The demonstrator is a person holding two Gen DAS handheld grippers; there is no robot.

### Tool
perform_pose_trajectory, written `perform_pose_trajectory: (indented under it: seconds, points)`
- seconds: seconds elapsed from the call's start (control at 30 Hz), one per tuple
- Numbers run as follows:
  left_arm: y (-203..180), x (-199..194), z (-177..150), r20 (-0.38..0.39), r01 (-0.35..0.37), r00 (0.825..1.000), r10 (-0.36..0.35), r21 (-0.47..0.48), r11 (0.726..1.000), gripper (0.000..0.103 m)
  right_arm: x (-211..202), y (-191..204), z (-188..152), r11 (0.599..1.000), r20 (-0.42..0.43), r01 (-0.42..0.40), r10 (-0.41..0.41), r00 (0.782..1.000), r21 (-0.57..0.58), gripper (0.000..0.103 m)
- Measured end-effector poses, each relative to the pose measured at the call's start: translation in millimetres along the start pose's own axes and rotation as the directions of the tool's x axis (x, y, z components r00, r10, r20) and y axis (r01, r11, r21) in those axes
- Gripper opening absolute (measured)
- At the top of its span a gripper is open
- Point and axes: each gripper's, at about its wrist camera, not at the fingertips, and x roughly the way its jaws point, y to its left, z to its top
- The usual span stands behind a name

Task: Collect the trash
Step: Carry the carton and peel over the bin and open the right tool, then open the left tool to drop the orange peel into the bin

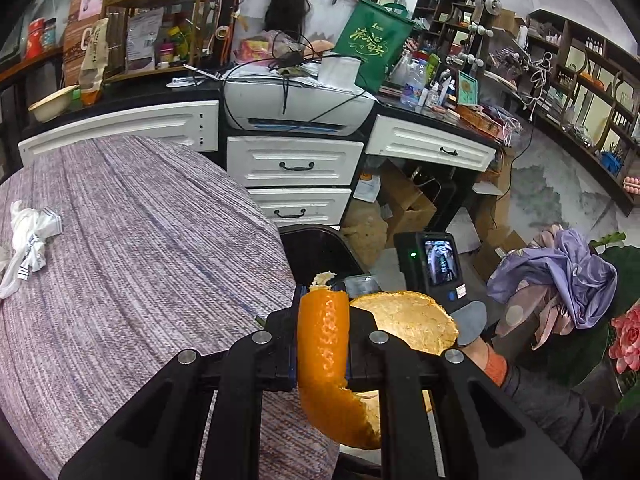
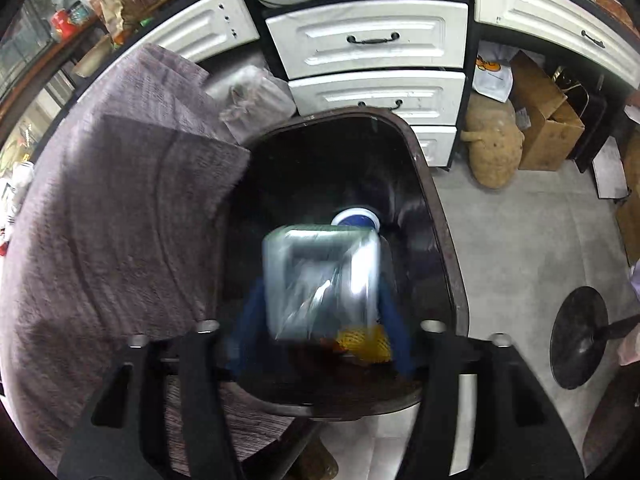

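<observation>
My left gripper (image 1: 323,308) is shut on a long piece of orange peel (image 1: 324,344) and holds it over the table's right edge, near the black bin (image 1: 320,248). In the right wrist view a clear plastic container (image 2: 322,280), blurred, hangs between my right gripper's (image 2: 322,312) spread blue fingers (image 2: 394,320), right over the black trash bin (image 2: 448,248). The fingers stand wide apart and I cannot tell if they touch the container. A white and blue lid (image 2: 356,218) and some orange peel (image 2: 366,344) lie inside the bin. A crumpled white wrapper (image 1: 28,240) lies on the table at the left.
The table has a purple-grey woven cloth (image 1: 140,240). White drawers (image 1: 294,164) and a printer (image 1: 296,106) stand behind the bin. Cardboard boxes (image 2: 548,120) and a brown sack (image 2: 496,148) sit on the floor to the right. A black stool base (image 2: 578,336) stands at the right.
</observation>
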Motion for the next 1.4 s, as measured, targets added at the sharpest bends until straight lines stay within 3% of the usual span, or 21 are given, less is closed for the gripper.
perform_pose_trajectory:
  seconds: [0.3, 0.53, 0.67, 0.9, 1.4]
  points:
    - [-16.0, 23.9, -1.0, -0.054, 0.022, 0.998, -0.02, 0.04, 0.999, 0.015, -39.9, -21.1, 5.5, 0.998, 0.109, 0.035, -0.041, 0.993, 0.051, 0.068]
    - [-32.8, 54.6, 5.7, -0.103, 0.025, 0.995, -0.017, 0.081, 0.996, 0.015, -102.2, -62.0, 16.8, 0.983, 0.249, 0.08, -0.121, 0.961, 0.168, 0.07]
    - [-41.4, 72.6, 10.2, -0.131, 0.021, 0.991, -0.008, 0.099, 0.995, 0.015, -131.5, -80.4, 16.6, 0.973, 0.3, 0.062, -0.129, 0.945, 0.223, 0.072]
    - [-53.8, 107.7, 14.7, -0.176, -0.009, 0.984, 0.034, 0.141, 0.99, 0.015, -163.7, -84.2, 15.8, 0.974, 0.362, 0.0, -0.084, 0.929, 0.226, 0.072]
    - [-66.5, 164.4, 16.3, -0.258, -0.05, 0.96, 0.107, 0.218, 0.975, 0.015, -175.8, -68.9, 15.5, 0.98, 0.382, -0.05, -0.028, 0.924, 0.192, 0.072]
